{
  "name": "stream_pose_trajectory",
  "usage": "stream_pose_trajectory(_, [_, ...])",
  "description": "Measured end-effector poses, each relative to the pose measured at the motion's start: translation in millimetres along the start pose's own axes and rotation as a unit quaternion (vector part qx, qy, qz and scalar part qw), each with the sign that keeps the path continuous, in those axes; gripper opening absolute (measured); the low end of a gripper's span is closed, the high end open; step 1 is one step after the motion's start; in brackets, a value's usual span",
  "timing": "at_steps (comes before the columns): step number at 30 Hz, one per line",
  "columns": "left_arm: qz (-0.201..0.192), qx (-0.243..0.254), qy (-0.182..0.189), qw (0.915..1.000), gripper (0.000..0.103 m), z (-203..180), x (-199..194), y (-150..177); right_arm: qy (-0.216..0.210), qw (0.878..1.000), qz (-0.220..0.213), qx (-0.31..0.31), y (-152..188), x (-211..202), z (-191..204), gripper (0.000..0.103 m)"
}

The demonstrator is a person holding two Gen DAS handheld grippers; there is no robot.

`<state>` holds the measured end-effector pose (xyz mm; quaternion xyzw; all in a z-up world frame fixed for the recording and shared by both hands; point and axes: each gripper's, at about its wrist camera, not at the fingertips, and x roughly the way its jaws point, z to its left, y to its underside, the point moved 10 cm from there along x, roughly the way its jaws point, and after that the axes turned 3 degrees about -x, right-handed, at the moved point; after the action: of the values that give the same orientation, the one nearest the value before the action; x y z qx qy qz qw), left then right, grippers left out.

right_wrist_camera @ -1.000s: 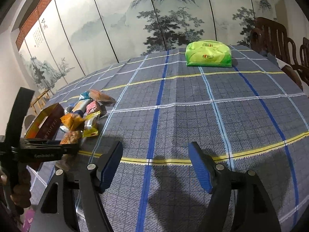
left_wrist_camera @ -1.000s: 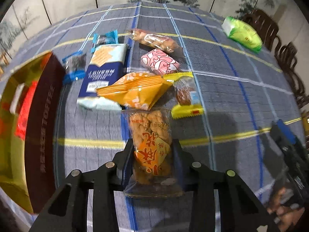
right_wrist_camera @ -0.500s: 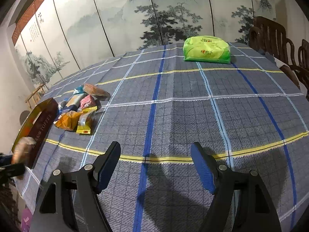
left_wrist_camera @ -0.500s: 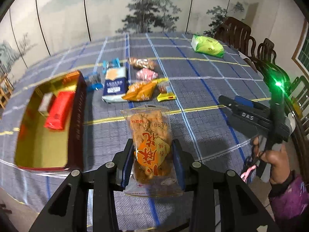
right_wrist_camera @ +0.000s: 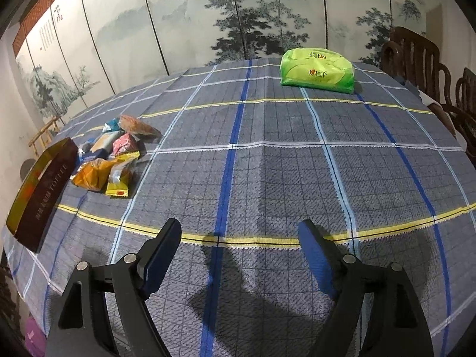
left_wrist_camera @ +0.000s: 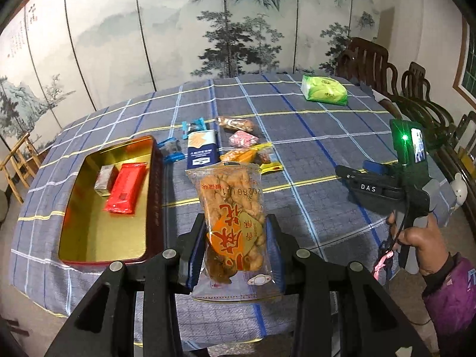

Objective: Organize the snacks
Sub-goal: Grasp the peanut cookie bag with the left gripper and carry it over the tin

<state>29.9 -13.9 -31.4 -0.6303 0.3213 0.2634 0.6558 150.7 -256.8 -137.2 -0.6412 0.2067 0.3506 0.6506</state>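
My left gripper is shut on a clear bag of fried twists with an orange label, held well above the table's near edge. A dark red toffee tin with a gold inside lies to its left, holding a red packet and a small silver packet. A pile of snack packets lies beyond the bag. My right gripper is open and empty above the bare checked cloth; it also shows in the left wrist view. The tin and the pile lie to its far left.
A green tissue pack lies at the far right of the table. Dark wooden chairs stand along the right side. A painted folding screen stands behind the table.
My left gripper has lifted the bag of fried twists off the table and pulled back high toward the near edge. My right gripper has stayed open and shifted slightly.
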Motion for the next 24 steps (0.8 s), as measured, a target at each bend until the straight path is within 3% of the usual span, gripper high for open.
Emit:
stream_pose_trajectory(16, [-0.009, -0.037, -0.054, 0.9978, 0.034, 66, 5, 3, 0.028, 0.999, 0.026, -0.016, 5, 9, 2, 0.083])
stream_pose_trajectory(24, [-0.005, -0.053, -0.069, 0.9962, 0.034, 93, 12, 6, 0.037, 0.998, 0.034, -0.028, 6, 11, 5, 0.089])
